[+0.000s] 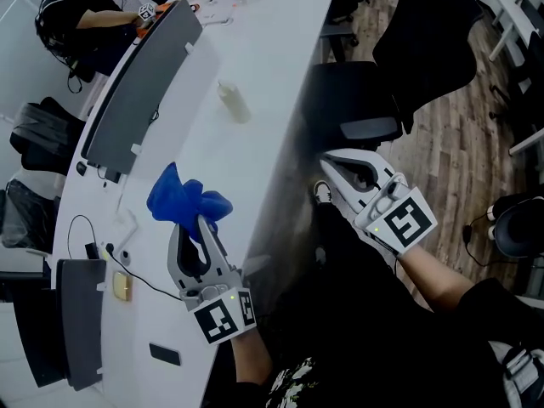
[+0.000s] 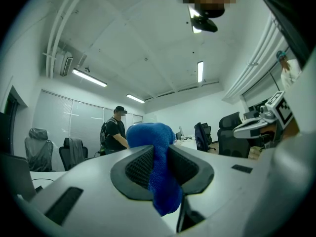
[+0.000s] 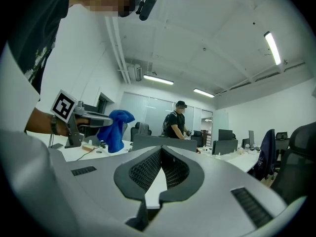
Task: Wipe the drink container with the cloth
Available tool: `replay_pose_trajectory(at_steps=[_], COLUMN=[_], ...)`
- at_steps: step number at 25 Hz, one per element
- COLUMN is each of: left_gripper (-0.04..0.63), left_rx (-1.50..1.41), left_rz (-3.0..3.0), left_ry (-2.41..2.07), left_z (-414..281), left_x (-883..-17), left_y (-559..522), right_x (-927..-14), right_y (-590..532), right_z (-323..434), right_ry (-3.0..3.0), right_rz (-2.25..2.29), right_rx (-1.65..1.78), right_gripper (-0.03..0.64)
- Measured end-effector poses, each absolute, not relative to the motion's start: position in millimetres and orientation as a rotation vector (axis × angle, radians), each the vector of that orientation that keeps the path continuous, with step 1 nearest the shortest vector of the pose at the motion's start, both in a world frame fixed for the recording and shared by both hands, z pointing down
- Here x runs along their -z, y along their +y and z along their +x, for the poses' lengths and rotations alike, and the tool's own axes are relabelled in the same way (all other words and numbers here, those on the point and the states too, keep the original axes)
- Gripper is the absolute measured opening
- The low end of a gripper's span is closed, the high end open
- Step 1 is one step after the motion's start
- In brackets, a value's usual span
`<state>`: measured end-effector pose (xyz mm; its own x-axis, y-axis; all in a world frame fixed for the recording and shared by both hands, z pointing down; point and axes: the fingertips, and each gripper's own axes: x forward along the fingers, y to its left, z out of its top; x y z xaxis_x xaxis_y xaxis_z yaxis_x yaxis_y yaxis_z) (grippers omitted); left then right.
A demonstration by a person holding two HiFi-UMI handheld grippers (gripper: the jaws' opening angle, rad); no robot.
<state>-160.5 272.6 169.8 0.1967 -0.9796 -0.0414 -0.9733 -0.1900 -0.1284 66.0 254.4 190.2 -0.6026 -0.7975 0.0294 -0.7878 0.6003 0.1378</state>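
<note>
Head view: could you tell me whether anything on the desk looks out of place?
Nothing clearly stands out. The drink container sits alone on the white desk; whether upright or tipped, I cannot tell. The blue cloth is bunched in the left tongs.

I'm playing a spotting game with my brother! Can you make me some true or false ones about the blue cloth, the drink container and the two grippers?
1. The left gripper is shut on the blue cloth. True.
2. The right gripper holds the drink container. False: its jaws are together with nothing between them, and the container sits on the white desk.
3. The cloth touches the container. False: they are well apart.
4. The right gripper is beside the desk, not over it. True.
</note>
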Motion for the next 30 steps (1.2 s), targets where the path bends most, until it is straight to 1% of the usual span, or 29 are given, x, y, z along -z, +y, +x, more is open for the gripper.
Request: replay_pose_trajectory(at_steps=[12, 30], left_gripper=[0.081, 0.081], left_rx=[0.086, 0.106], left_rz=[-2.313, -2.29], left_ry=[1.974, 2.004], left_z=[-169.2, -169.2], left_x=[-177.9, -180.2], left_y=[240.3, 158.4], right_x=[-199.1, -200.1], right_y=[211.8, 118.6], right_z=[62.3, 55.1], right_ry=[-2.728, -2.765], right_rz=[1.34, 1.276], right_rx=[0.148, 0.187], right_gripper=[-0.002, -0.002])
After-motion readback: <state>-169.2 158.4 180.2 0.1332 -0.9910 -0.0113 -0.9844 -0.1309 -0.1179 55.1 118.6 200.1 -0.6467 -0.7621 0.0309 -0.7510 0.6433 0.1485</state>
